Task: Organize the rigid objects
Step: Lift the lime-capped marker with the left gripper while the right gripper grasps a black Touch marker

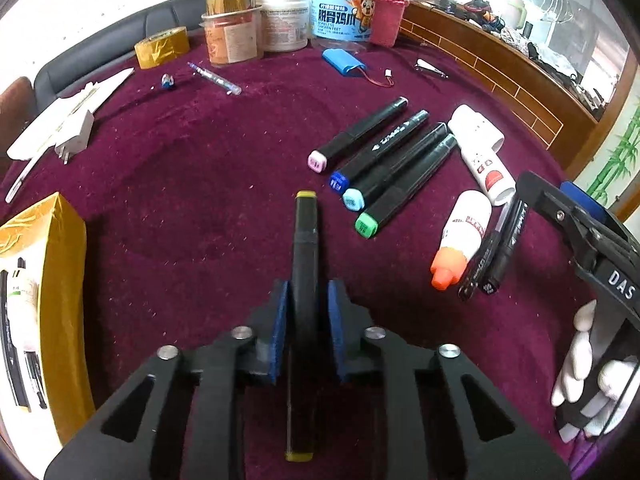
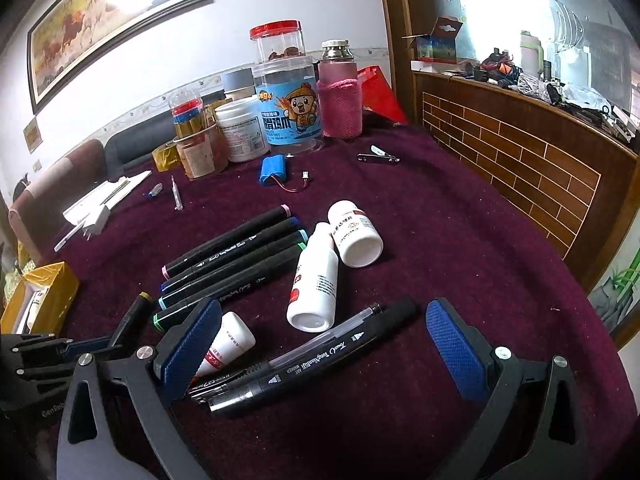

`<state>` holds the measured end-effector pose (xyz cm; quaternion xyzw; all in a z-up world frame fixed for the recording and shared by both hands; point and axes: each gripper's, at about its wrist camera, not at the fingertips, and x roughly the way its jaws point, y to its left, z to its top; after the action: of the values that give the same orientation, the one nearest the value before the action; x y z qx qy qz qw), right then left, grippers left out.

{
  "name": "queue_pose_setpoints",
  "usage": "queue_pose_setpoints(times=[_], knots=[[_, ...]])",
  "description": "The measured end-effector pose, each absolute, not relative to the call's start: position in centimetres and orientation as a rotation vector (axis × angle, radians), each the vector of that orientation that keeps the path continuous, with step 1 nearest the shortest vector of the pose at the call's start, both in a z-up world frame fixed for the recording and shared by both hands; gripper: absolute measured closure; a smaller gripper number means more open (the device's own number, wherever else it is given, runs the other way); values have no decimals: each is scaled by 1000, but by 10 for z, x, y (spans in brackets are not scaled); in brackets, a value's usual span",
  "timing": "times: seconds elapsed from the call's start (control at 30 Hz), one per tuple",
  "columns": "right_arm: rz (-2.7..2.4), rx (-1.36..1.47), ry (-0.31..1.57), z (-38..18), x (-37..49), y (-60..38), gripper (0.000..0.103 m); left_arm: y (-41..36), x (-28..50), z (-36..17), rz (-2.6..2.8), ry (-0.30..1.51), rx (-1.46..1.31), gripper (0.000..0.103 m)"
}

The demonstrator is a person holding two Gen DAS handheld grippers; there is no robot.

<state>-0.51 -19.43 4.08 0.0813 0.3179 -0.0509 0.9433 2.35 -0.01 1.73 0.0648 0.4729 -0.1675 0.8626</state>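
Left wrist view: left gripper (image 1: 307,312) clamped narrow on a black yellow-capped marker (image 1: 305,256), blue pads against its barrel, cap aimed just left of the row of four black markers (image 1: 380,164). Row (pink, blue, light-blue, green caps) already lined up side by side: part done. Right of the row, unsorted: white pill bottle (image 1: 482,152), white orange-capped glue bottle (image 1: 460,240), two loose black pens (image 1: 494,256). Far left of the row, yellow cardboard box (image 1: 60,320) holding pens.

Right wrist view: right gripper (image 2: 324,344) spread wide, empty, over a black art marker (image 2: 320,364) in front of the row. Dark maroon velvet tablecloth (image 2: 460,240); beyond the row, jars; brick-patterned wooden counter (image 2: 520,168), framed horse painting (image 2: 112,20).
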Motion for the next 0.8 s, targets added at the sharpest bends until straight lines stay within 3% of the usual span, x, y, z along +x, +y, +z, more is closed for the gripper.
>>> queue_pose_setpoints(times=[0.07, 0.1, 0.17, 0.2, 0.23, 0.8], knots=[[-107, 171, 648, 41, -6, -195, 3, -11, 23, 16, -376, 982, 156, 50], [-108, 173, 649, 40, -5, -196, 3, -17, 20, 15, -366, 966, 192, 49], [-109, 174, 653, 40, -5, -196, 3, -21, 17, 16, -369, 949, 198, 61], [-108, 176, 654, 39, -5, -196, 3, -20, 15, 17, -392, 953, 173, 85], [-107, 178, 655, 39, -5, -197, 3, -19, 13, 19, -399, 953, 163, 91], [-128, 248, 689, 33, -3, -210, 3, 85, -101, 99, -500, 663, -229, 91]])
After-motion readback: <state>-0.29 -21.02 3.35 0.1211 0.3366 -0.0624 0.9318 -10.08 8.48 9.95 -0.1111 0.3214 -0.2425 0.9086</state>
